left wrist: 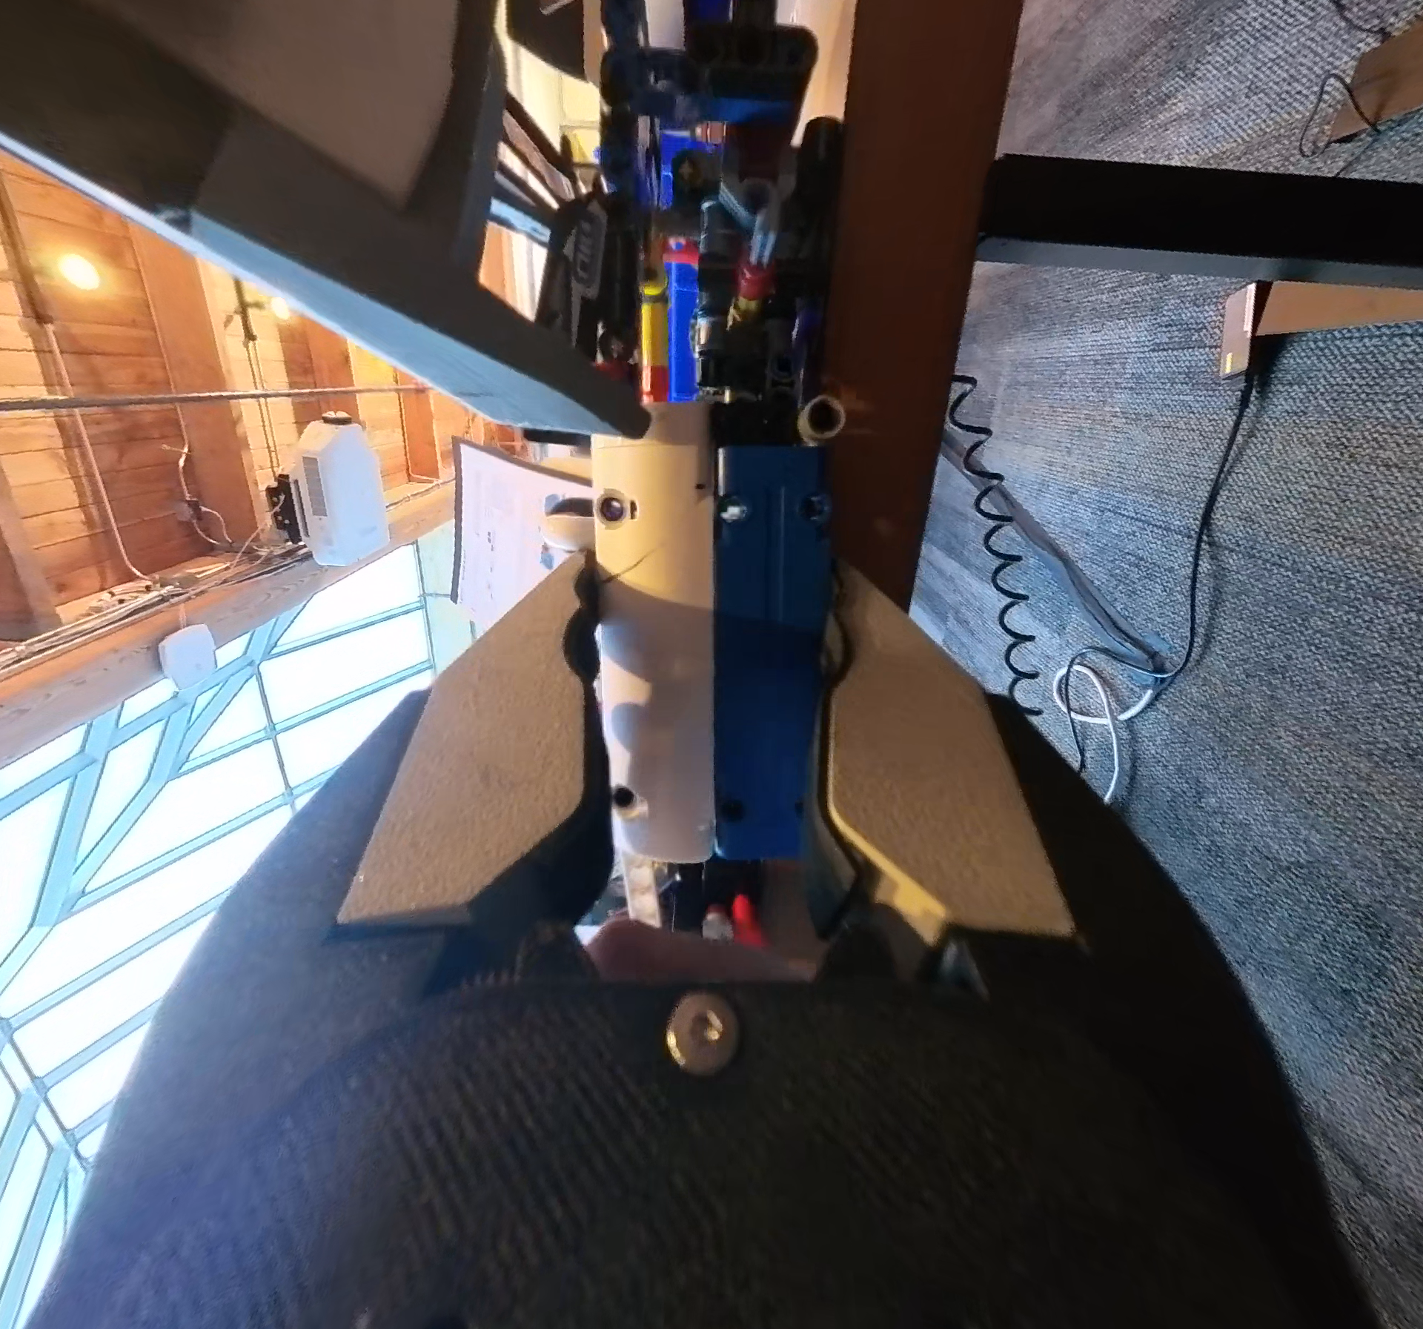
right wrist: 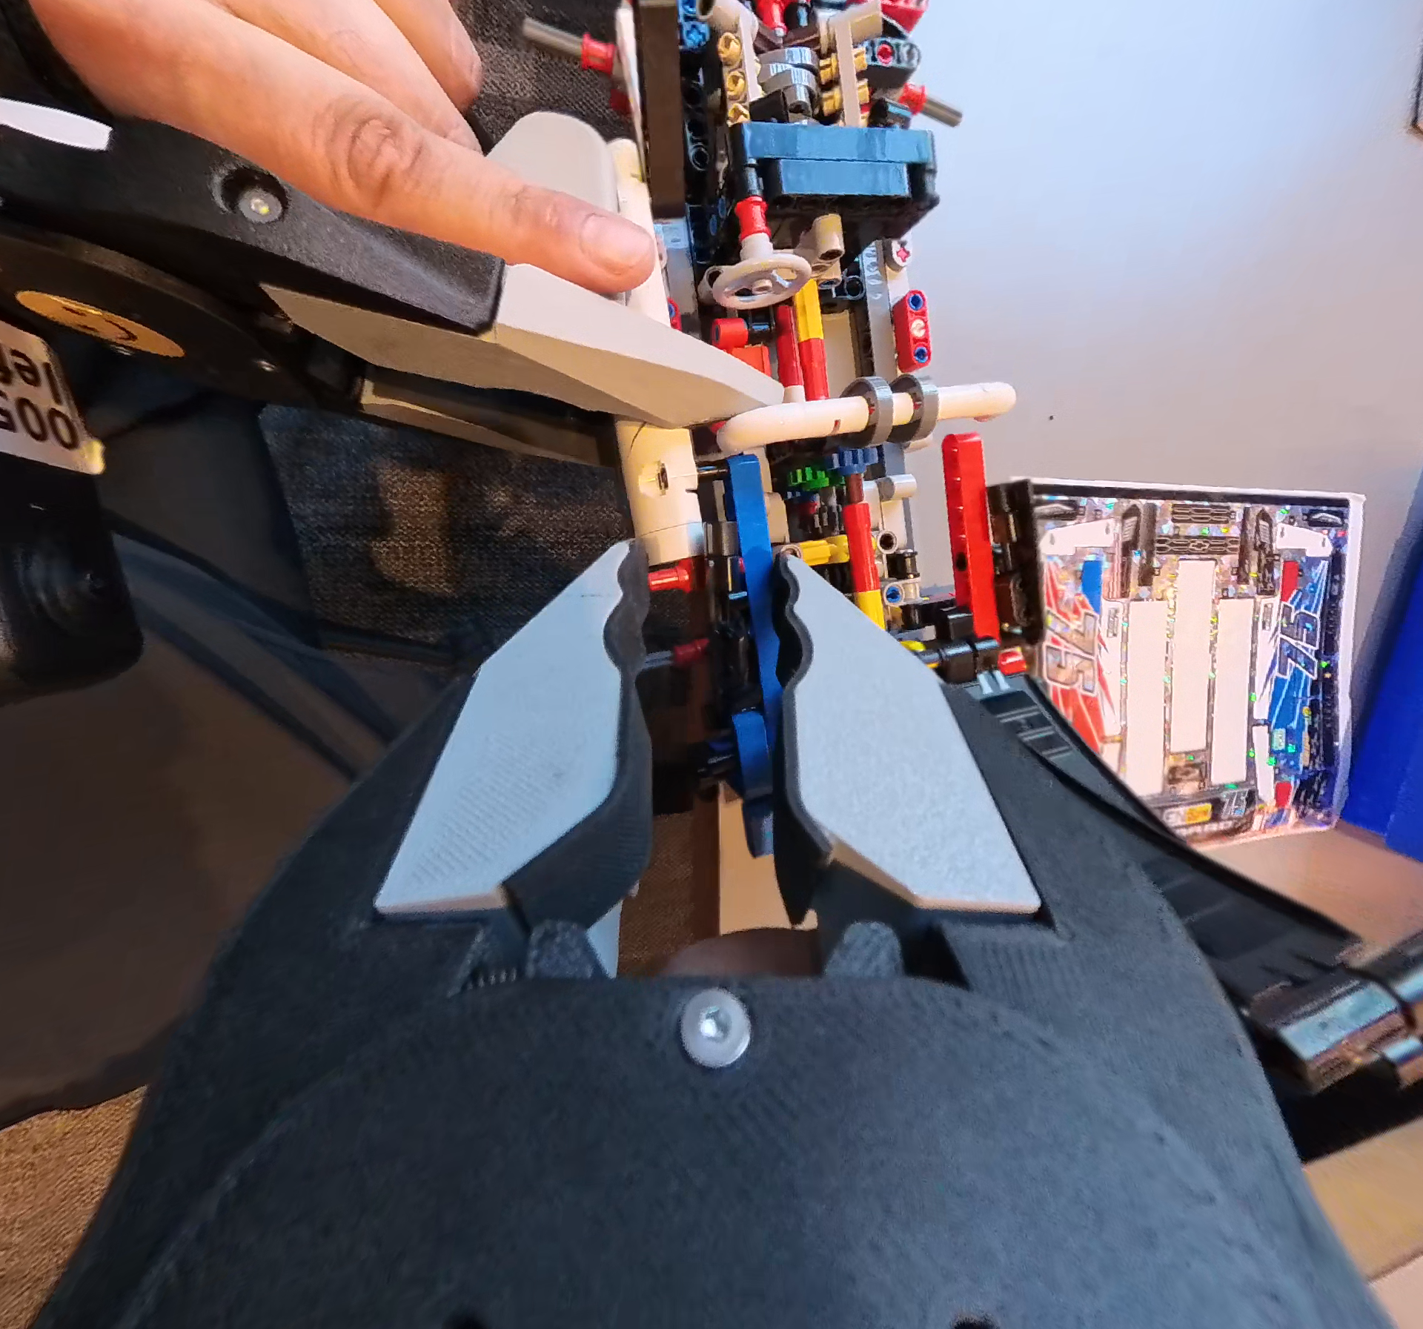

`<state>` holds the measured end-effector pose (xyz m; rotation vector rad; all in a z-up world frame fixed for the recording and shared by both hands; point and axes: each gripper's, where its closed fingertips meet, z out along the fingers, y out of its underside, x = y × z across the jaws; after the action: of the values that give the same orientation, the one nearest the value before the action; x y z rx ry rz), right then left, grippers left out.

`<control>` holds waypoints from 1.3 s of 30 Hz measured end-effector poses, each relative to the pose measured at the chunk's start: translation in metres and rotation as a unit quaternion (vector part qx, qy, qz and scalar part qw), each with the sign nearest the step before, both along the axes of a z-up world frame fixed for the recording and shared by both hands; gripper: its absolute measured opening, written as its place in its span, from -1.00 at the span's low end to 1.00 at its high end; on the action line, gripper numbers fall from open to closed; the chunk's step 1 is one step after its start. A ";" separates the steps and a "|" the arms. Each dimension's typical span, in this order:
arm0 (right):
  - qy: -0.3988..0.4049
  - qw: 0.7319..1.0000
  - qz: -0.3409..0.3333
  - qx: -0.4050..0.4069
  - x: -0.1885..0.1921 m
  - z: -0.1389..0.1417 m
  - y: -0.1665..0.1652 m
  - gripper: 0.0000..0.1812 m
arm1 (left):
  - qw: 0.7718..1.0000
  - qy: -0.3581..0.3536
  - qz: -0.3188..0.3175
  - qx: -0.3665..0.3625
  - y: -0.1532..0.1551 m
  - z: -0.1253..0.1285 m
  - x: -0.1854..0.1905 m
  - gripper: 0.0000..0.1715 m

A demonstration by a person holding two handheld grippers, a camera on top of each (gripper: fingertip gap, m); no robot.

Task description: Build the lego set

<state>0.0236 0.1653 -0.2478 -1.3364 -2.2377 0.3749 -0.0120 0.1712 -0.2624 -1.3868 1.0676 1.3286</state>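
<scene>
The lego model (right wrist: 808, 160) is a long car frame of black, white, red, yellow and blue parts, held up in the air. My left gripper (left wrist: 716, 568) is shut on its white panel (left wrist: 654, 599) and blue panel (left wrist: 770, 599). In the right wrist view one left finger (right wrist: 585, 352) reaches the model from the left, with a person's hand (right wrist: 308, 83) on it. My right gripper (right wrist: 707, 564) sits around a blue curved piece (right wrist: 751, 599) on the model's near end. That piece lies against the right finger, and dark parts fill the rest of the gap.
A glittery sticker sheet (right wrist: 1186, 660) leans on the wall at the right over a wooden table (right wrist: 1309, 884). A black ridged strap (right wrist: 1078, 776) runs beside my right gripper. In the left wrist view a brown table leg (left wrist: 924, 214), carpet (left wrist: 1232, 522) and coiled cable (left wrist: 1001, 560) show.
</scene>
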 end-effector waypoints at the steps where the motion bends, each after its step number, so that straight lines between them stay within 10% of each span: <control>1: -0.002 1.000 -0.004 0.000 0.000 0.000 -0.001 -0.66 | 1.000 -0.001 0.000 0.001 -0.001 0.000 0.000 -0.36; 39: 0.032 0.999 -0.030 -0.032 0.002 0.006 -0.006 -0.92 | 0.999 -0.005 -0.022 0.034 -0.009 -0.001 0.010 -0.36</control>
<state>0.0258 0.1594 -0.2415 -1.4029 -2.1447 0.4648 -0.0021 0.1617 -0.2637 -1.3118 1.0318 1.3114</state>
